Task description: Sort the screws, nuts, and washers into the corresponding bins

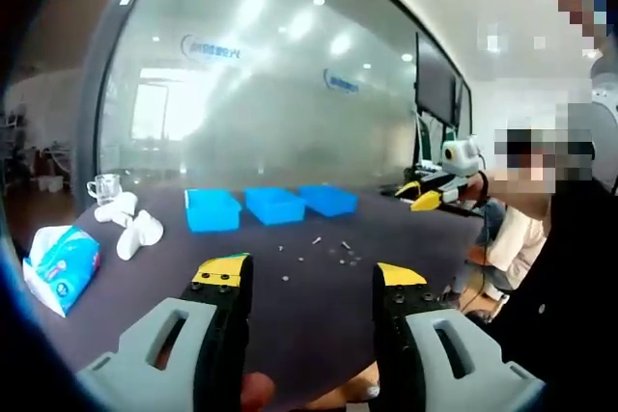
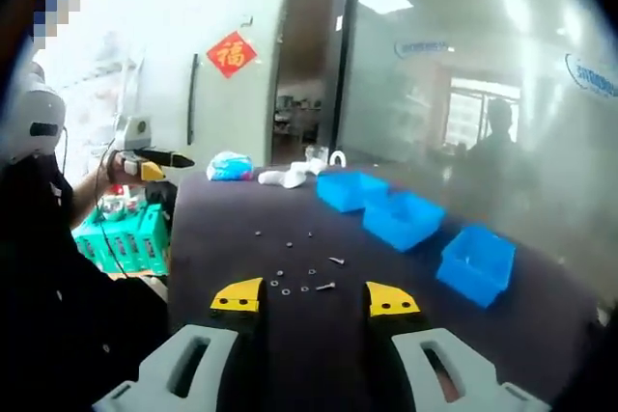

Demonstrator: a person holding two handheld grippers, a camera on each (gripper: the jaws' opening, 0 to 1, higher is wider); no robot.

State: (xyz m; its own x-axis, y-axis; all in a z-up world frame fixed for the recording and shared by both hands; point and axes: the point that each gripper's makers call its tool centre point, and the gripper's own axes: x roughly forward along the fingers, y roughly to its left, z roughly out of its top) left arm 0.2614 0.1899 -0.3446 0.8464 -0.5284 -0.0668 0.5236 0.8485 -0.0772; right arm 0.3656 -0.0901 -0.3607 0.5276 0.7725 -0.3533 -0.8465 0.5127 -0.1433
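Note:
Three blue bins [image 1: 210, 209] [image 1: 274, 205] [image 1: 328, 200] stand in a row at the far side of the dark table [image 1: 174, 277]. Small screws, nuts and washers [image 1: 328, 253] lie scattered in front of them. My left gripper [image 1: 309, 272] is held open above the table's near edge, with nothing between its yellow-tipped jaws. From the other end, the bins [image 2: 350, 188] [image 2: 404, 217] [image 2: 476, 260] line the right side and the loose hardware [image 2: 299, 282] lies just beyond my right gripper [image 2: 315, 296], which is open and empty. The right gripper [image 1: 430, 195] also appears at the table's right end.
A blue tissue pack [image 1: 63, 262], white lumpy objects [image 1: 135, 229] and a glass cup [image 1: 104, 187] sit on the left part of the table. A person [image 1: 541, 267] stands at the right. A green crate [image 2: 126, 233] sits beside the table. A glass wall runs behind the bins.

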